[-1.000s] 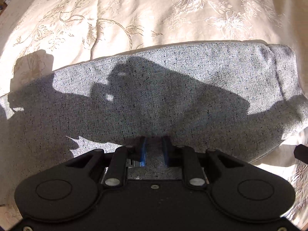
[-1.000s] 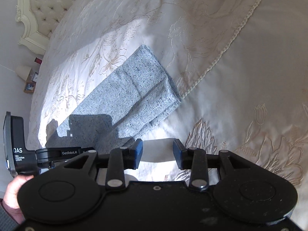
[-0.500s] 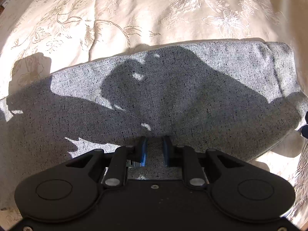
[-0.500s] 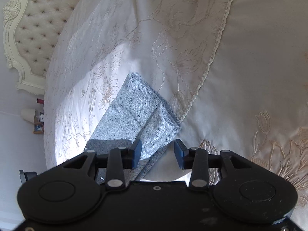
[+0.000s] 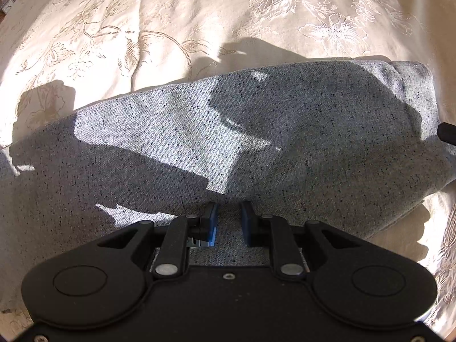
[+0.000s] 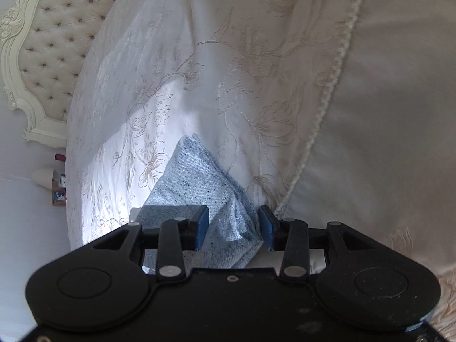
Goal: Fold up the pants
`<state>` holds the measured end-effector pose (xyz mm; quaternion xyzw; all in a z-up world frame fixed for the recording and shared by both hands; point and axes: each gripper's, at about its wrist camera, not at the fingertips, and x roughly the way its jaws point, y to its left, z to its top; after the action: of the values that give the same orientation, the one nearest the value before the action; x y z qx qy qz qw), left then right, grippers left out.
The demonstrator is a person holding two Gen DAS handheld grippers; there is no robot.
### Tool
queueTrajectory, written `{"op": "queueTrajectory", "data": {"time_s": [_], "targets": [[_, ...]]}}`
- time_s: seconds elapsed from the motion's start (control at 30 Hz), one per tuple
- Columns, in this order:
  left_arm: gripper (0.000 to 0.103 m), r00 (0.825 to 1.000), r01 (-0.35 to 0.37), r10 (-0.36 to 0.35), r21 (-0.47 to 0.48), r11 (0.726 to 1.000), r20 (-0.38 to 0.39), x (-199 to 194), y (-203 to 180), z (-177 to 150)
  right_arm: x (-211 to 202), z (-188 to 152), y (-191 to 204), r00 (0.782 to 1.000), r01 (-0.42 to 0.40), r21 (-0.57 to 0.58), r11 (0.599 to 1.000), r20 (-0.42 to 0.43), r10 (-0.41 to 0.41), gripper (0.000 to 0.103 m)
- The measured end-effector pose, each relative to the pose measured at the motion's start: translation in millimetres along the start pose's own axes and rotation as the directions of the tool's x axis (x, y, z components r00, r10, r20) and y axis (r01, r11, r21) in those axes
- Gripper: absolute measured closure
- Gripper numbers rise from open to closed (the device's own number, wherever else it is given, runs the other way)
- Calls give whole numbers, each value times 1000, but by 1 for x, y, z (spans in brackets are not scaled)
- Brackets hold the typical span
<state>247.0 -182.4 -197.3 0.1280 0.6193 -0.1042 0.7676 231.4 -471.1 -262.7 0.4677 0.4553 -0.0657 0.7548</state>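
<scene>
The gray pants [image 5: 256,142] are laid on the cream bedspread [image 5: 142,28]. Their near edge is pinched by the left gripper [image 5: 227,222]. The right gripper [image 6: 233,228], now brought down, is open around the end corner. A fold can be started soon.

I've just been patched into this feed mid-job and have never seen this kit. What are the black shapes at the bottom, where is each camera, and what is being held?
The black shapes are two handheld grippers, one in each of a person's hands. Each carries a fisheye camera that looks forward along its two blue-padded fingers.

In the left wrist view, the left gripper has its jaws closed on the near edge of the grey pants, which lie folded on a cream embroidered bedspread.

In the right wrist view, the right gripper has its jaws open around the corner of the same pants, not yet pinching it. A tufted headboard shows at the upper left.
</scene>
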Motion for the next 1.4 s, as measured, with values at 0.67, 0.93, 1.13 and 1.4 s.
{"op": "queueTrajectory", "data": {"time_s": [0.67, 0.93, 1.13, 1.4], "targets": [[75, 998, 55, -52, -61, 997, 41, -17, 21, 6, 26, 12, 58, 996, 83, -328, 941, -10, -92, 92], [75, 997, 6, 8, -183, 983, 80, -1, 63, 48, 1, 8, 76, 997, 72, -369, 927, 25, -67, 92], [76, 999, 4, 2, -108, 994, 50, 1, 66, 67, -11, 6, 84, 998, 58, -376, 925, 33, -49, 92], [75, 995, 84, -73, -170, 982, 73, -41, 99, 8, -23, 0, 102, 998, 56, -366, 929, 54, -38, 92]]}}
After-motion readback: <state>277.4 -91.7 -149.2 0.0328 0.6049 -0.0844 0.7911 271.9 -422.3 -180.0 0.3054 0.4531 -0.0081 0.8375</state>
